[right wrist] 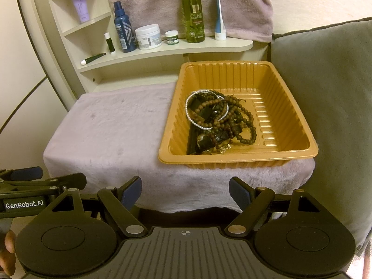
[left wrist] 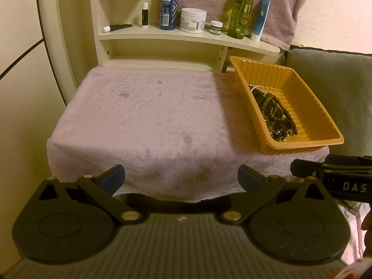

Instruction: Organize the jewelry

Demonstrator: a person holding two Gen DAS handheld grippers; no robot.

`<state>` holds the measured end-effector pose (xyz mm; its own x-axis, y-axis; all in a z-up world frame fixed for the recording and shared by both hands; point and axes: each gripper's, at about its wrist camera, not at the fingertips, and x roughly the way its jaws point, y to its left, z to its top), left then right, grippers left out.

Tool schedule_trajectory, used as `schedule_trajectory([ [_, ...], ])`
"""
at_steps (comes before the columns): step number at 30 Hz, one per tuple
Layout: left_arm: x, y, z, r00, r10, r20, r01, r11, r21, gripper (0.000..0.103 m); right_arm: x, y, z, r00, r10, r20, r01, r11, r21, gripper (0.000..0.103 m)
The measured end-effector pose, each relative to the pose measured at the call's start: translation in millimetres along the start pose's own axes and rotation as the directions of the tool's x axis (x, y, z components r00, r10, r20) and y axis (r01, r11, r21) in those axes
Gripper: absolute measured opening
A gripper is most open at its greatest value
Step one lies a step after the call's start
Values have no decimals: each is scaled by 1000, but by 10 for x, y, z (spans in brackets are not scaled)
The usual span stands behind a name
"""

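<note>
On the low stand draped with a pale lilac towel [left wrist: 148, 116], the left stretch of cloth lies bare, and at its right end sits an orange ribbed plastic tray [right wrist: 290, 107] whose near rim reaches the towel's front edge. Inside the tray, heaped toward its left wall, lies a tangle of jewelry [right wrist: 218, 121]: brown wooden bead strands, a silvery bead bracelet [right wrist: 200, 116] lying on top at the left of the heap, and some dark, glossy pieces underneath that are too jumbled to name. Behind the stand, a cream shelf [left wrist: 186, 37] carries, from left to right, a lip balm stick, a blue bottle [left wrist: 169, 7], a white jar [left wrist: 193, 19], a small green-labelled jar, a green olive spray bottle [right wrist: 192, 16] and a blue-and-white tube. A grey cushion [right wrist: 325, 107] stands just right of the tray. The left gripper [left wrist: 181, 179] hovers before the towel's front edge, its fingers spread wide with nothing between them; the right gripper [right wrist: 185, 194] hangs likewise just in front of the tray, fingers apart and empty.
</note>
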<state>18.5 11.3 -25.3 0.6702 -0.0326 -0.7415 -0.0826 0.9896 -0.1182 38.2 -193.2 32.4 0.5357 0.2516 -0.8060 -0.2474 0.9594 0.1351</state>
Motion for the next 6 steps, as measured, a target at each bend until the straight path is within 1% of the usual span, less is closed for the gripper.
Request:
schedule_trajectory([
  [6, -40, -26, -22, 1000, -17, 20, 18, 1000, -17, 103, -2, -2, -2, 1000, 0, 1, 0, 1000, 1, 82],
])
